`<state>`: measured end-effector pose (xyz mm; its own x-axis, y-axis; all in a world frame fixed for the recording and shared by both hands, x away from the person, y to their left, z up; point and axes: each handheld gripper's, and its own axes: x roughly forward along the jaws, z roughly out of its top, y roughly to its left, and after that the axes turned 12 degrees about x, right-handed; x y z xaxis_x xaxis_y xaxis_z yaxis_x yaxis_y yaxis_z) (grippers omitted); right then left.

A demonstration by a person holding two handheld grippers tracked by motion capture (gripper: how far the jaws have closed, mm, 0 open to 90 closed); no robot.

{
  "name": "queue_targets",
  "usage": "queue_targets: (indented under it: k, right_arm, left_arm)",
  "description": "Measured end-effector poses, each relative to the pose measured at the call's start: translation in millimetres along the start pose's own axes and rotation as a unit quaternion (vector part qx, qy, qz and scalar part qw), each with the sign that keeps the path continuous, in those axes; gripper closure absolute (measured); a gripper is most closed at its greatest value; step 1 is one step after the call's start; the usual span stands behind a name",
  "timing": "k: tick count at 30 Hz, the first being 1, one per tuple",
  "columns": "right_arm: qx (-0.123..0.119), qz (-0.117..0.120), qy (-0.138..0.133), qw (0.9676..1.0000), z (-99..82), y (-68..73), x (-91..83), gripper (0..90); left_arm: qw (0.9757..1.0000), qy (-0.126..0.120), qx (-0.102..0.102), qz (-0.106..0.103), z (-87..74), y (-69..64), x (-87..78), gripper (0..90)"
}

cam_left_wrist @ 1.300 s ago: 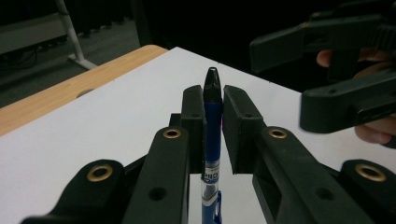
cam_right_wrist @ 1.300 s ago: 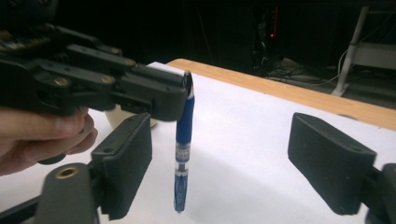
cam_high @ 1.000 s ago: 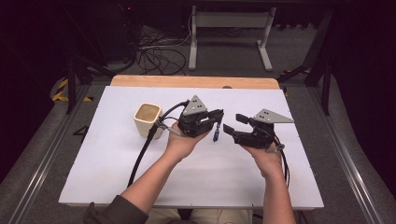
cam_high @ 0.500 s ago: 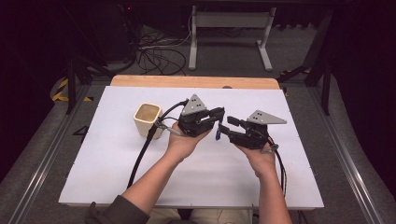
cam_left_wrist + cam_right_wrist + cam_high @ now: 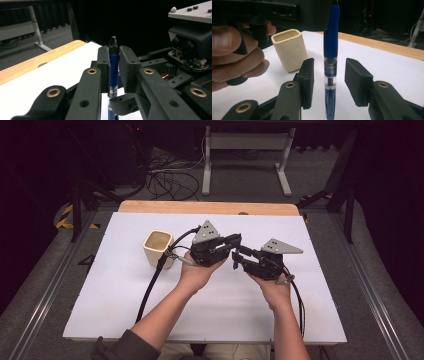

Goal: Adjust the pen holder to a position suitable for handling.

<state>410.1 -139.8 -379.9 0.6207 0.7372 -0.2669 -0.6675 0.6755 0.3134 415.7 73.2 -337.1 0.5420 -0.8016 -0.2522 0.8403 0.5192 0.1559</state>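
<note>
The left gripper clamps a blue pen upright above the middle of the tabletop. The right gripper has just been closing, its jaws standing apart round the pen's clear lower barrel. The pen looks light, stiff and smooth, best pinched mid-barrel. A cream cup stands toward the left edge.

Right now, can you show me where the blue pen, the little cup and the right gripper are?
Blue pen (image 5: 331,37), right gripper view, on its blue grip.
Cup (image 5: 158,249), high view, on its front wall.
Right gripper (image 5: 329,82), right gripper view, midway between its fingertips.
</note>
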Motion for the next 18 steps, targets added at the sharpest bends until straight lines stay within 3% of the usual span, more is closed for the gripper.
queue_targets:
  k: [12,18]
  right_arm:
    - [0.003,0.002,0.003,1.0000,-0.8,0.6,1.7,64.4]
    - [0.001,0.002,0.006,1.0000,-1.5,1.5,3.0,73.5]
  left_arm:
    - [0.9999,-0.013,0.000,0.000,2.4,-0.7,-3.8,79.7]
    - [0.9999,-0.013,0.001,0.000,2.6,-0.7,-4.7,79.7]
